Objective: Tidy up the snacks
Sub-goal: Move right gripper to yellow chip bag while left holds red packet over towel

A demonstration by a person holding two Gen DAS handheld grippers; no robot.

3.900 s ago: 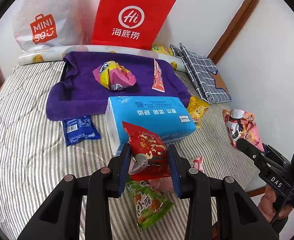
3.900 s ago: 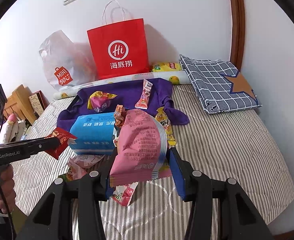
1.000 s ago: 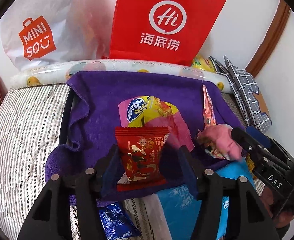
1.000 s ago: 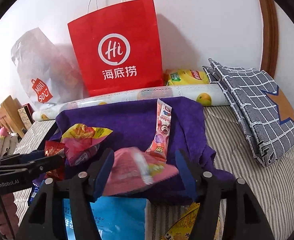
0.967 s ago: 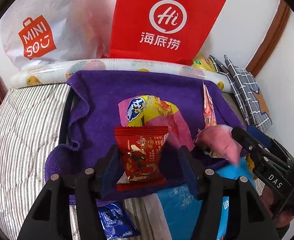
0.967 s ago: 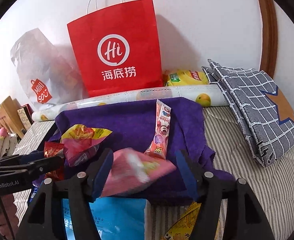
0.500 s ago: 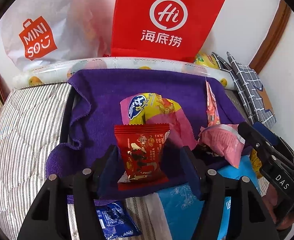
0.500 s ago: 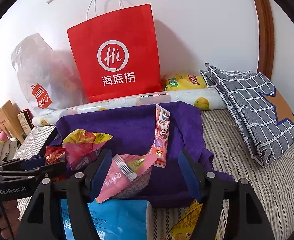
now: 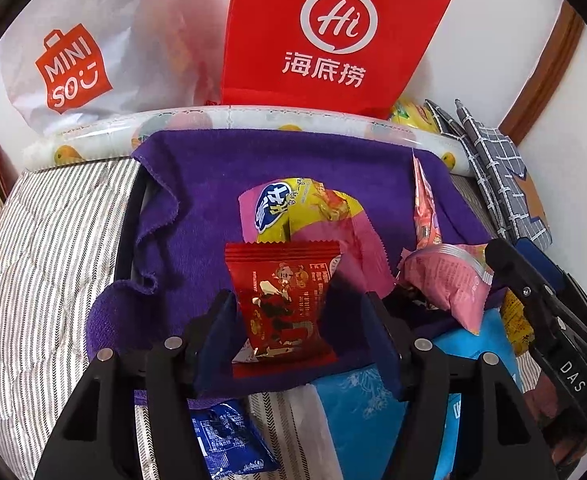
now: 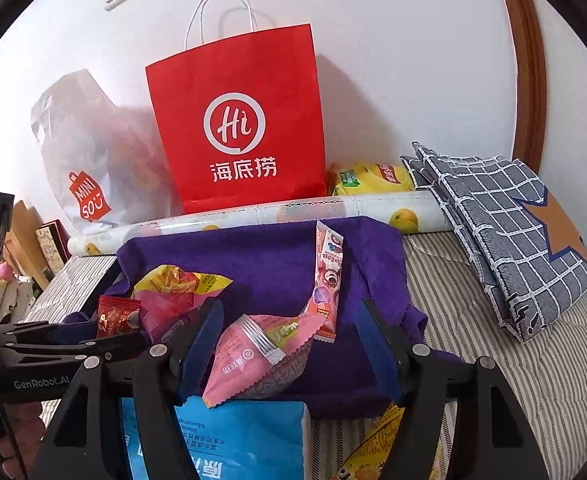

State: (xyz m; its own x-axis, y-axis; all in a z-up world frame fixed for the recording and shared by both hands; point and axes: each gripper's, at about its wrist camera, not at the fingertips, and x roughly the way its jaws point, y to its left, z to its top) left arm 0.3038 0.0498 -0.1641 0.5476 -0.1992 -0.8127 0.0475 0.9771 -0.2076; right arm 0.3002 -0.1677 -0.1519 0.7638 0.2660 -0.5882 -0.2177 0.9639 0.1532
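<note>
Left hand-held gripper (image 9: 297, 330): jaws parted, red snack packet (image 9: 283, 300) seen lying free between them on the purple towel (image 9: 197, 208). Right hand-held gripper (image 10: 289, 350): jaws likewise parted, pink snack packet (image 10: 249, 364) released between them at the towel's near edge, partly over the blue tissue pack (image 10: 229, 440).

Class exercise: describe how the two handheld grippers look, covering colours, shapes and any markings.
Both grippers are black plastic with two angular fingers, silver screws along them and dark blue pads inside the tips. The left gripper reads "GenRobot.AI" in white on its side in the right wrist view. The right gripper reads "DAS" in the left wrist view. No sleeves show.
</note>
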